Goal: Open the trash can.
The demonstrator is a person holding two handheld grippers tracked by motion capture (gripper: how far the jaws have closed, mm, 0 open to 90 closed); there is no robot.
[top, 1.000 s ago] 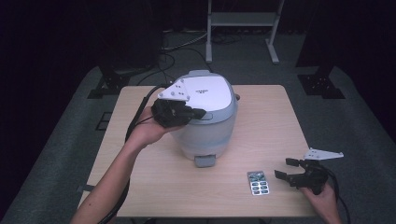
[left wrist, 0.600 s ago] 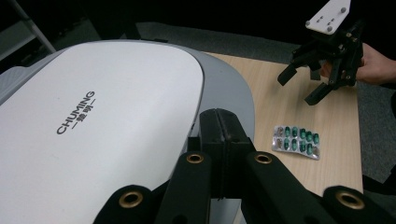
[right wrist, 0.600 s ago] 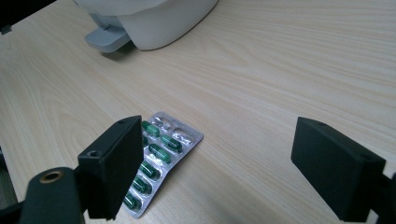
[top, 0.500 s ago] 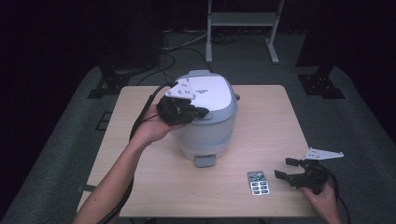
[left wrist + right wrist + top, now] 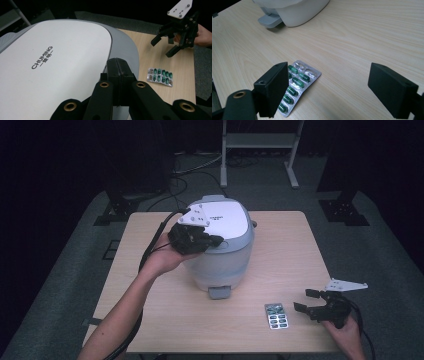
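Observation:
A white and grey rice cooker [image 5: 222,251] stands mid-table with its lid down; the lid [image 5: 57,62] carries dark lettering. My left gripper [image 5: 214,240] is over the lid's left edge, its jaws pressed together with nothing between them [image 5: 121,72]. A blister pack of green capsules [image 5: 276,315] lies flat near the front right. My right gripper [image 5: 306,301] hovers just right of it, open; in the right gripper view the pack [image 5: 297,86] lies beside the left jaw. The left gripper view has the pack [image 5: 160,77] and the right gripper [image 5: 172,40] farther off.
The cooker's grey latch tab [image 5: 219,292] juts toward the front edge of the wooden table [image 5: 165,320]. A metal stand [image 5: 260,142] and cables sit on the dark floor beyond the table.
My left gripper has shifted slightly against the cooker lid. The right gripper and the blister pack have not moved.

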